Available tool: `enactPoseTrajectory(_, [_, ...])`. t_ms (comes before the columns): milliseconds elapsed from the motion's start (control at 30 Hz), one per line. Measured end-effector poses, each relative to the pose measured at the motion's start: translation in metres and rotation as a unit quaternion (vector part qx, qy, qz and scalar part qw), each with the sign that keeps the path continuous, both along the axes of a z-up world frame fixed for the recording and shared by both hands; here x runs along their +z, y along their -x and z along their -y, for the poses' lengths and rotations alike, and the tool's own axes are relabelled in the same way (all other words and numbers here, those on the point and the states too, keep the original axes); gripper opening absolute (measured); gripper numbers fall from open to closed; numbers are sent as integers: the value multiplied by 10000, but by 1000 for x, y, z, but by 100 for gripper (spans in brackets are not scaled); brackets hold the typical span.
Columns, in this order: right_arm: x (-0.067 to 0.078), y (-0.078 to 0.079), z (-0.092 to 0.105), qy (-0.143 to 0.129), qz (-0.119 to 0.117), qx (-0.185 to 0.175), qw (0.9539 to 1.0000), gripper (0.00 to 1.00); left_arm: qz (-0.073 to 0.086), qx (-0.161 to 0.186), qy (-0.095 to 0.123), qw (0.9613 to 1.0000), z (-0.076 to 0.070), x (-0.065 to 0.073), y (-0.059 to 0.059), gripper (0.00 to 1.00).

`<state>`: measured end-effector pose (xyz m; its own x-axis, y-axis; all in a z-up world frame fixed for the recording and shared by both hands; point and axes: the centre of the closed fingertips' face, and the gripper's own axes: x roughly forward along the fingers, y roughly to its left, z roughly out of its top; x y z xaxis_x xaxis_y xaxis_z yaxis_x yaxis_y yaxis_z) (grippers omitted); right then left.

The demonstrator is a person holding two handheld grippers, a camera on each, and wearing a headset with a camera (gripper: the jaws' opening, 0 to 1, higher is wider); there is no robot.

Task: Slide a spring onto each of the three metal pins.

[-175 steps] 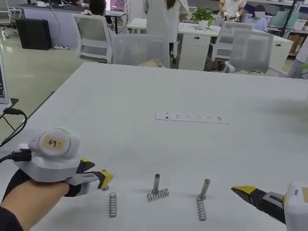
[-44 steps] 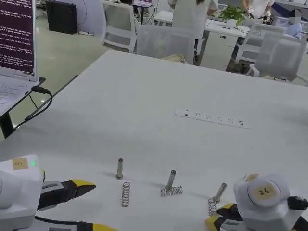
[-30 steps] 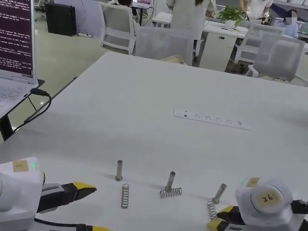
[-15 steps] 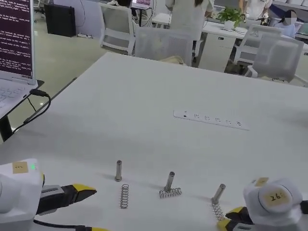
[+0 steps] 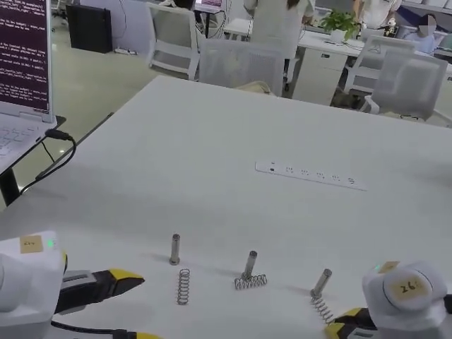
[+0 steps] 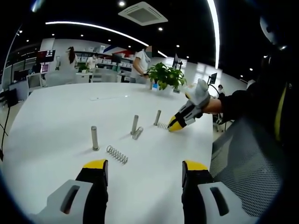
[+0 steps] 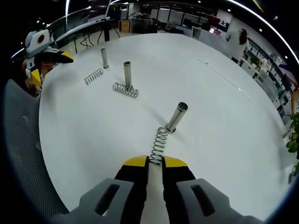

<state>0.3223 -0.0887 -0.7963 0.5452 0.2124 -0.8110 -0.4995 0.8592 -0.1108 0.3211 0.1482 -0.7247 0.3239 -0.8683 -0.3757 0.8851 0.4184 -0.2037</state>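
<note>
Three pins [image 5: 249, 265] are standing on the table [image 5: 233, 134]. The right tongs [image 7: 154, 163] are pinching one end of the rightmost spring [image 7: 160, 140], its far end touching a pin. The left tongs [image 6: 144, 168] are hovering open.

White table [image 5: 212, 134] held white power strip [image 5: 311, 174] near centre. Open laptop [image 5: 21, 67] sat at left, beside table, black cable [image 5: 62, 150] plugged in. Grey chairs [image 5: 244, 65] and potted plant [image 5: 339, 20] stood beyond far edge.
</note>
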Motion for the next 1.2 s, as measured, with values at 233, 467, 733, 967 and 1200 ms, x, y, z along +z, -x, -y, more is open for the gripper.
enactPoseTrajectory(233, [8,4,-19,-131,-26,304,9994,8,58,-139,-12,9999,4,3,5,59])
enactPoseTrajectory(467, [13,13,-43,-307,-95,725,9968,8,92,-338,-59,9994,11,4,11,58])
enactPoseTrajectory(733, [40,25,-80,-716,-75,1259,9894,8,181,-676,-65,9975,22,8,20,56])
enactPoseTrajectory(967, [66,34,-112,-938,15,1776,9796,8,247,-925,-70,9954,30,11,24,54])
enactPoseTrajectory(1200, [85,49,-140,-1072,74,2474,9629,8,400,-1162,-54,9924,37,18,27,50])
